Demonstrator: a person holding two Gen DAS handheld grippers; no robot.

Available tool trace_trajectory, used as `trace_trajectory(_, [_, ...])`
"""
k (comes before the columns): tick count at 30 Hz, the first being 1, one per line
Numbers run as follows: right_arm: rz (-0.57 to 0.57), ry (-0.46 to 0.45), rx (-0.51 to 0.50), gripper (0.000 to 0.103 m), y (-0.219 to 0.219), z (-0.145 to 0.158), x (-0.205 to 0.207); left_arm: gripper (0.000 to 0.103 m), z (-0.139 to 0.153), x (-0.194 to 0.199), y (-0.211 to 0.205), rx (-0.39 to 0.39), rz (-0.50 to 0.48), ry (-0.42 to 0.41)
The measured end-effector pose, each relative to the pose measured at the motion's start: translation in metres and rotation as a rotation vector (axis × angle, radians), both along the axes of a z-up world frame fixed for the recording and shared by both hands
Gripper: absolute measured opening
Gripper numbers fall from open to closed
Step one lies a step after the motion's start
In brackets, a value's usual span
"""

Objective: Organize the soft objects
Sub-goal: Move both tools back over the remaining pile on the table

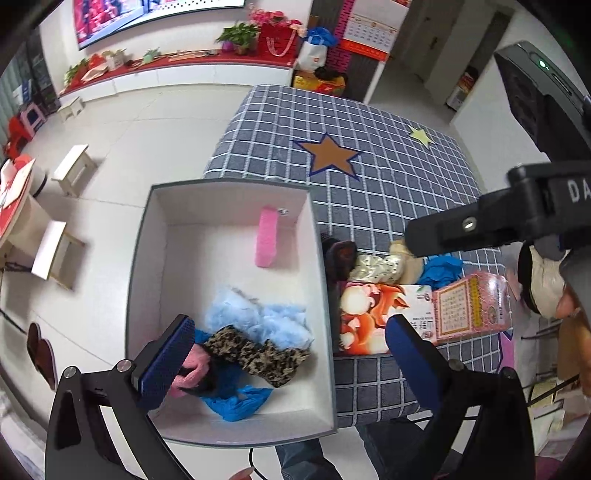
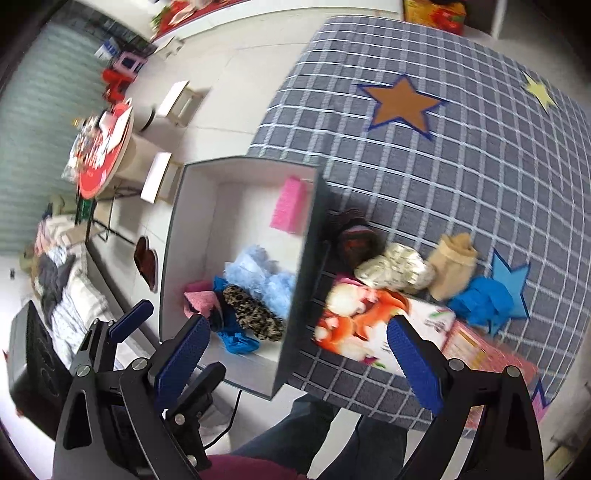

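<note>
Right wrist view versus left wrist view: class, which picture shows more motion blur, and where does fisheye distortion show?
Right wrist view: more blur, smearing the box wall and the blue cloth. Left wrist view: sharper, the leopard-print piece crisp. Both views: the grid lines of the checked tablecloth bow, and the corners are black.

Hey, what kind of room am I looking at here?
Probably a home living room: a large television on the wall, potted plants on a low red-topped shelf, and small white stools on the tiled floor.

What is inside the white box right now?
In the white box: a pink sponge, light blue fluff, a leopard-print piece, pink knit and blue fabric. Anything beneath that pile is hidden.
</note>
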State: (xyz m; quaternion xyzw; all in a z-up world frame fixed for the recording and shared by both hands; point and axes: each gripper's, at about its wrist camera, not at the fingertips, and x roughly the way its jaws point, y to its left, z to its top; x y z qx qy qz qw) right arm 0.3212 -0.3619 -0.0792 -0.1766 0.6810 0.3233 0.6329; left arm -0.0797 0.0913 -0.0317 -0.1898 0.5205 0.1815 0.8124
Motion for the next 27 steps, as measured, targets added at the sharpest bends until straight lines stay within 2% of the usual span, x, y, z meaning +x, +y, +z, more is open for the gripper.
trace_trajectory(10, [-0.179,0.057,0.011,0.097,-0.074,0.013,0.049,0.103,-0.003,0.038,-0.021,0.007,-0.088,0.026])
trace_trajectory(21, [-0.266,0.044,-0.038,0.097,-0.133,0.010,0.086,0.103,-0.012,0.075,-0.044,-0.010,-0.149,0.053])
trace_trajectory(27, [-0.309,0.062,-0.056,0.097,-0.155,-0.002,0.103,0.103,-0.017,0.090,-0.054,-0.009,-0.171,0.074])
